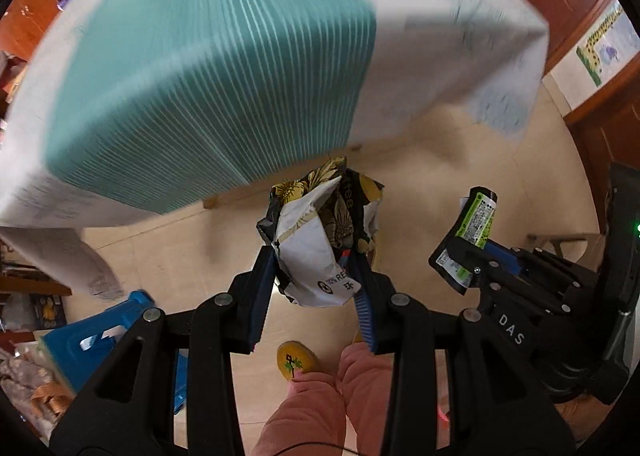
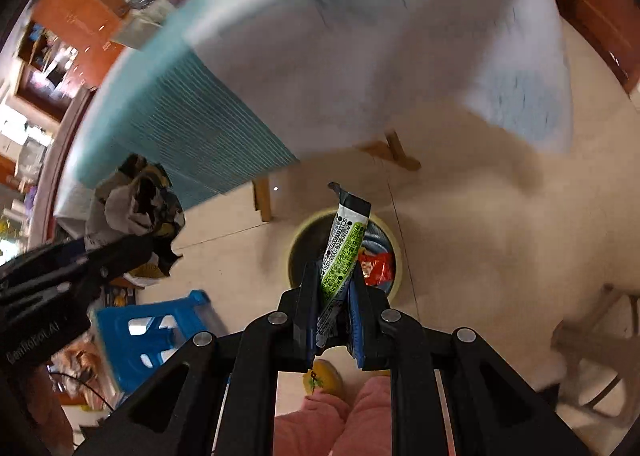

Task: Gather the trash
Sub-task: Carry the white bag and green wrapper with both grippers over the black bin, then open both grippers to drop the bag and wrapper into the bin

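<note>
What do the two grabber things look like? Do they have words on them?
Both are black plastic with silver round bolts and ribbed blue pads on the fingers. The left gripper shows white "GenRobot.AI" lettering on its side in the right wrist view. The right gripper shows white "DAS" and a small green light in the left wrist view.

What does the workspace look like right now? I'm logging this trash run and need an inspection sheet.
Surface: table draped in a white cloth with a teal striped runner; blurred.
Job's things: crumpled flowered wrapper in the left gripper; green-labelled sachet in the right gripper, over a yellow-rimmed bin on the floor that already holds a red packet.
Clutter: blurred items at the table's far end; blue plastic stool.
Grippers: both shut on their items, held off the table above the floor.
Cables: thin dark wire at lower left.
Surroundings: beige tiled floor, wooden cabinets, person's pink trousers and yellow slipper.
</note>
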{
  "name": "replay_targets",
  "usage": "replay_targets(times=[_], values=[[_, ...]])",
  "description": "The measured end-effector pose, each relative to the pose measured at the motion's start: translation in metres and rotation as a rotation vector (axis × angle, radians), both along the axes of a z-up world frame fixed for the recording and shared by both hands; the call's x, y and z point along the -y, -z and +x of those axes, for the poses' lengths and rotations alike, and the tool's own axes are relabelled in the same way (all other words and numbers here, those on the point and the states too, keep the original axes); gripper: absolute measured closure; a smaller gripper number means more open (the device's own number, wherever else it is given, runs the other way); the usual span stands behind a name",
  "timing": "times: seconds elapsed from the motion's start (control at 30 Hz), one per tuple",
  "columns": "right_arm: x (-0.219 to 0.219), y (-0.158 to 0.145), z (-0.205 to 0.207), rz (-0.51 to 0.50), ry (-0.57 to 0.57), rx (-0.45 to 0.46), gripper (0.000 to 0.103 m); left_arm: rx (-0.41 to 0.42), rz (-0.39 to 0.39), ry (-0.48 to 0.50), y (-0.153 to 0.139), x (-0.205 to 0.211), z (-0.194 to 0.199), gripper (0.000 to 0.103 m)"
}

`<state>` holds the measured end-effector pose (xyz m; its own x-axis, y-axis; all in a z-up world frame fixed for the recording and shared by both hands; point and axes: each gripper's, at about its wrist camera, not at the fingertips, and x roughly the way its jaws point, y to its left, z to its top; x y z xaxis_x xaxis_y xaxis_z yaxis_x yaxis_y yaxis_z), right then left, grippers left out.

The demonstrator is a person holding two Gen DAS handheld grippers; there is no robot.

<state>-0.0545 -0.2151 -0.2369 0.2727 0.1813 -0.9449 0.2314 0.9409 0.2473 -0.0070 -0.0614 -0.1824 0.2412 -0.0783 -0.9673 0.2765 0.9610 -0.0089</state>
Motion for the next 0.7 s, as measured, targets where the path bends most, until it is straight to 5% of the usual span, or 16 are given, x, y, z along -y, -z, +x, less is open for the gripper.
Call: replay_targets(times=[0.37, 0.7], values=[[0.007, 0.142, -0.018, 0.007, 0.069, -0.054, 0.090, -0.007, 0.003, 0.043, 0.137, -0.002, 0.028, 0.069], [-0.008, 0.218, -0.006, 0.054, 0.006, -0.025, 0.089, -0.023, 0.057, 0.084, 0.226, -0.011, 0.034, 0.066]])
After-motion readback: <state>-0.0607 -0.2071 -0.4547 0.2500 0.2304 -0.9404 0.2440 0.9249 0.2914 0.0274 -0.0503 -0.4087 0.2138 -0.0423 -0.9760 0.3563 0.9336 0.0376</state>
